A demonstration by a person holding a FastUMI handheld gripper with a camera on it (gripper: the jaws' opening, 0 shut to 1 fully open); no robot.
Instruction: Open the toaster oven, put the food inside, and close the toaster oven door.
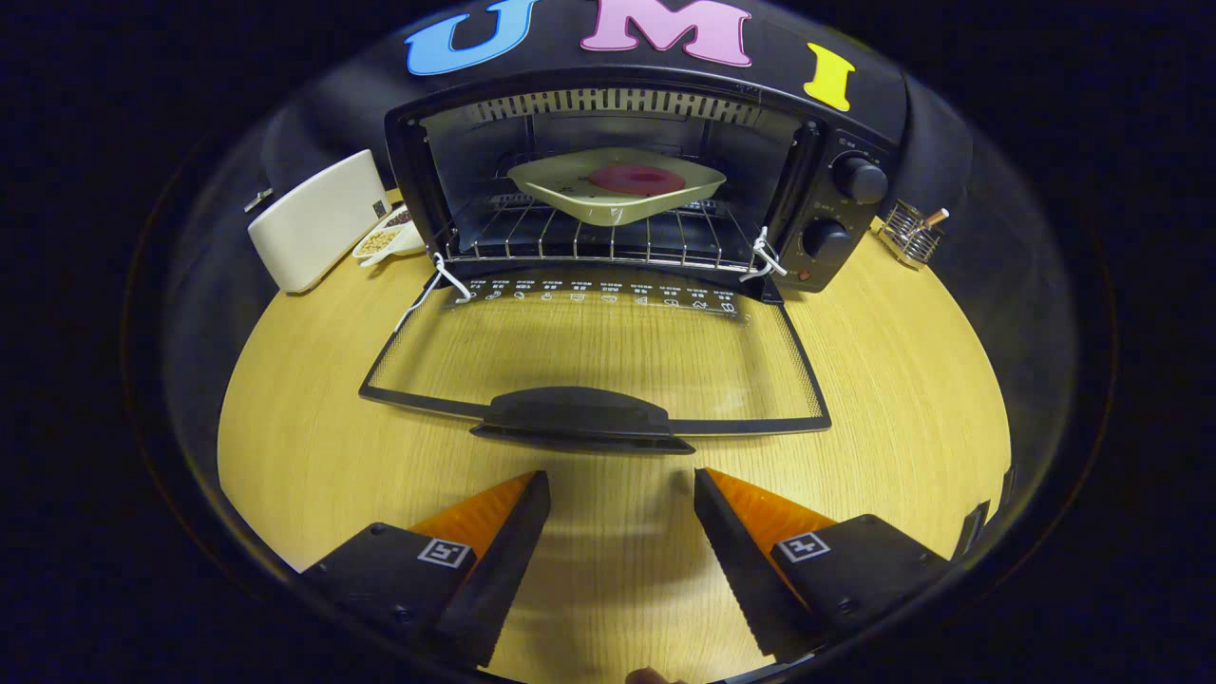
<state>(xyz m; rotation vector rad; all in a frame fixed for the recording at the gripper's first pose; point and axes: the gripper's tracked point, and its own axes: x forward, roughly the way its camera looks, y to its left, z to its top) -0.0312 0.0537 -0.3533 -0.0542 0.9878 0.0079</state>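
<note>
Food loaded, door left to be closed.
Gripper (622, 494) held open, empty, just short of door handle (579, 418); tray (616, 185) is seated on rack (608, 242); handle must be lifted.

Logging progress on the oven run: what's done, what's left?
Done: toaster oven is open, its glass door folded flat on the table, and the tray with the red food sits on the rack inside. In hand: nothing; the hand-held gripper is open, short of the door handle. Left: close the door.
</note>
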